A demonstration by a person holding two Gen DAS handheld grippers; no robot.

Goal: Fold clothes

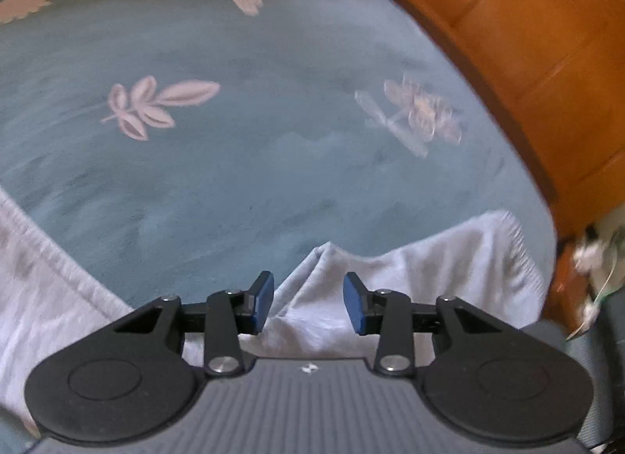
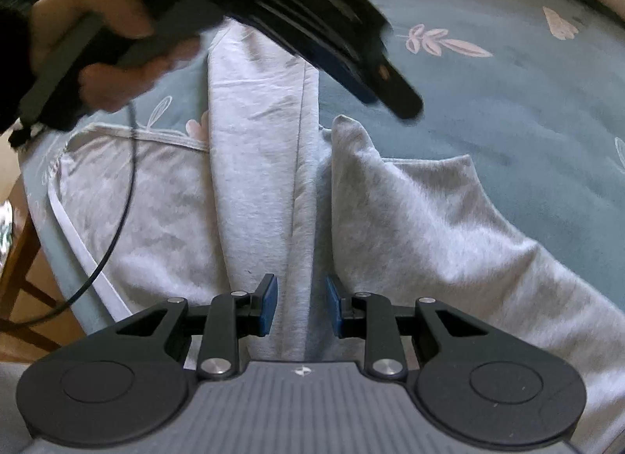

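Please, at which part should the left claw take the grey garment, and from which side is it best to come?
Probably the raised peak of the grey garment, ahead of the left claw. Come from above, one pad on each side: the fold stands up as a ridge off the blue bedspread.

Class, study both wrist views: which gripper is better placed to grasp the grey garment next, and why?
Probably the right gripper: its jaws straddle a raised fold of the grey garment. The left gripper stands open at the garment's edge.
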